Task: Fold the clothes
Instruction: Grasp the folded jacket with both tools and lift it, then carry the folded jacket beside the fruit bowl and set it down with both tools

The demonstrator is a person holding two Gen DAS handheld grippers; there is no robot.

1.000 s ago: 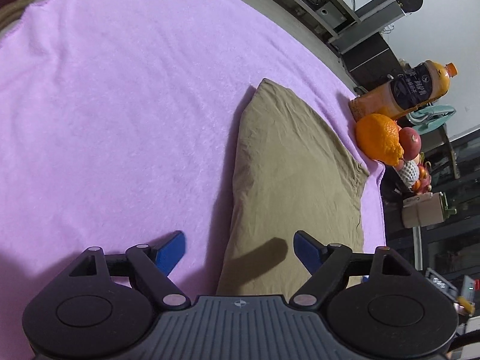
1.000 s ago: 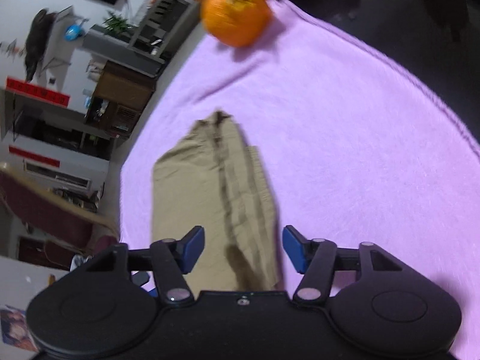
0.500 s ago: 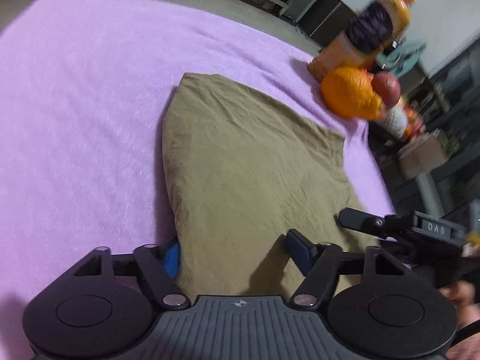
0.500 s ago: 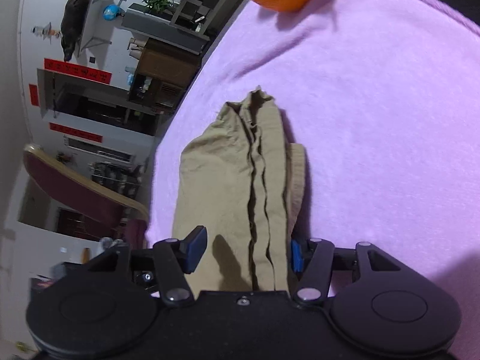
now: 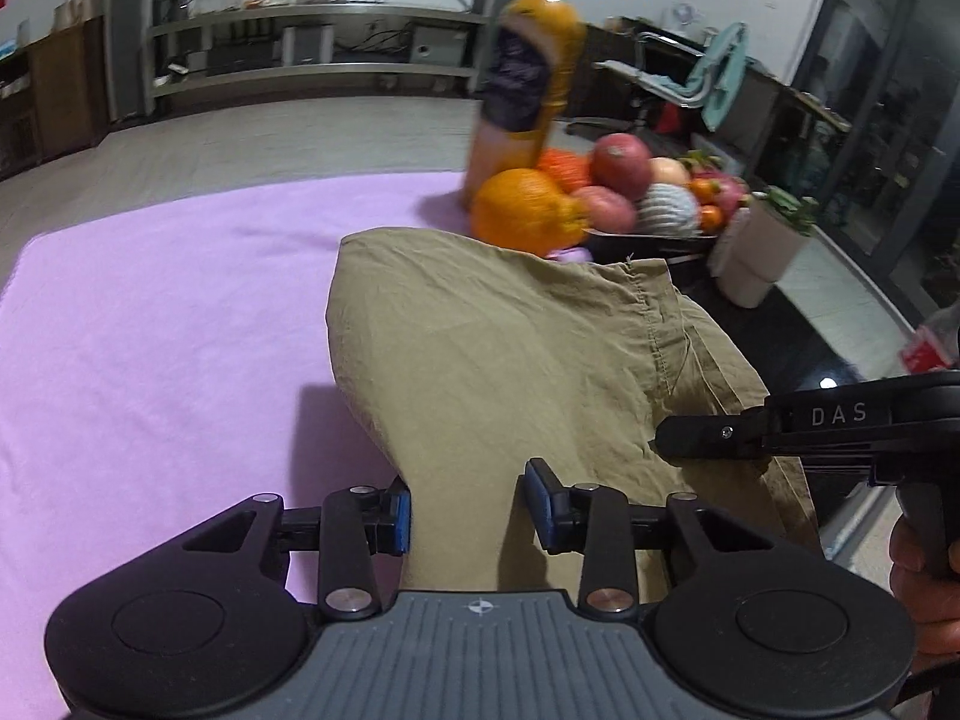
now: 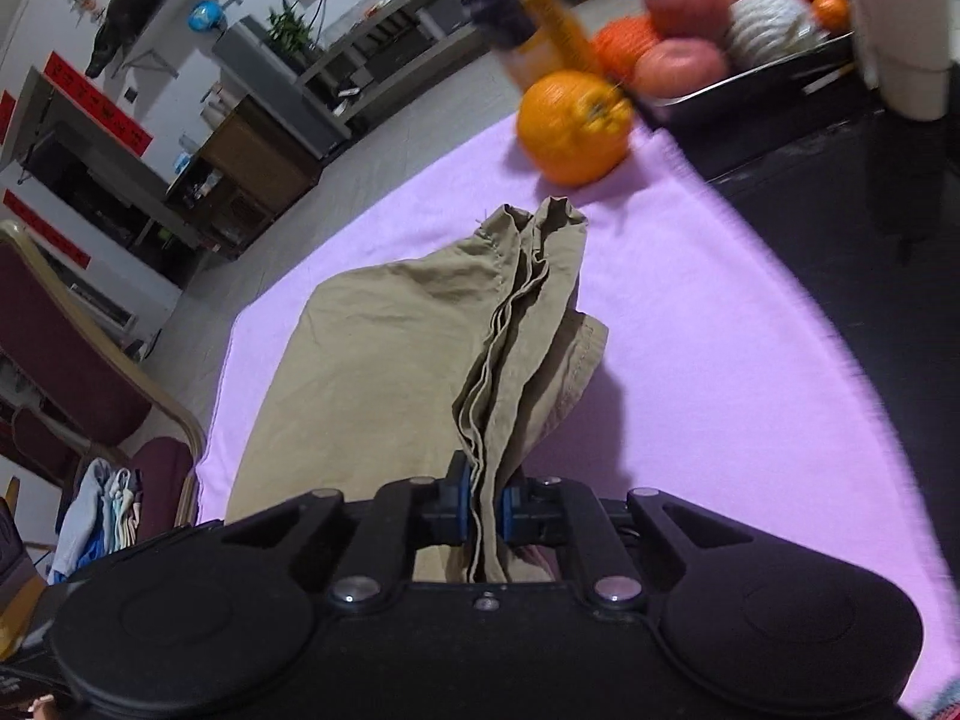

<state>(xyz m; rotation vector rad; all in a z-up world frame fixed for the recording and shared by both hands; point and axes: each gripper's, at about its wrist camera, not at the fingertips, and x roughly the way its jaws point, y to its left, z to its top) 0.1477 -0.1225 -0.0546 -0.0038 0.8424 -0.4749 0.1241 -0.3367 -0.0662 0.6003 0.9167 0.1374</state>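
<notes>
The khaki garment [image 5: 510, 348] is being kept on the purple cloth [image 5: 150, 312] covering the desk, just in front of the big orange [image 5: 522, 210], w/ one end being lifted off the cloth by both tools. Seen from the orange, the garment's far end is being raised while its near end, a bunched hem [image 6: 540, 222], is left lying on the cloth close to the fruit.

The right hand-held gripper [image 6: 483, 507] is being clenched on a thick bundle of folded layers: the blue pads are pressing the fabric from both sides, jaws closing the last bit. In the left wrist view, the same tool [image 5: 708, 438] is seen biting the garment's edge from the side, w/ a hand [image 5: 924, 588] wrapped round its handle.

The left hand-held gripper [image 5: 468, 510] is being closed too, w/ fabric lying between its blue pads. The pad [image 5: 401, 515] on the cloth side is touching the garment's edge; the other pad is resting on top of the fabric, so a firm grip can't be confirmed yet.

Behind the orange, a juice bottle [image 5: 528, 84] is being blurred by motion, and a tray of mixed fruit [image 5: 648, 192] is sitting beside it, off the purple cloth.
</notes>
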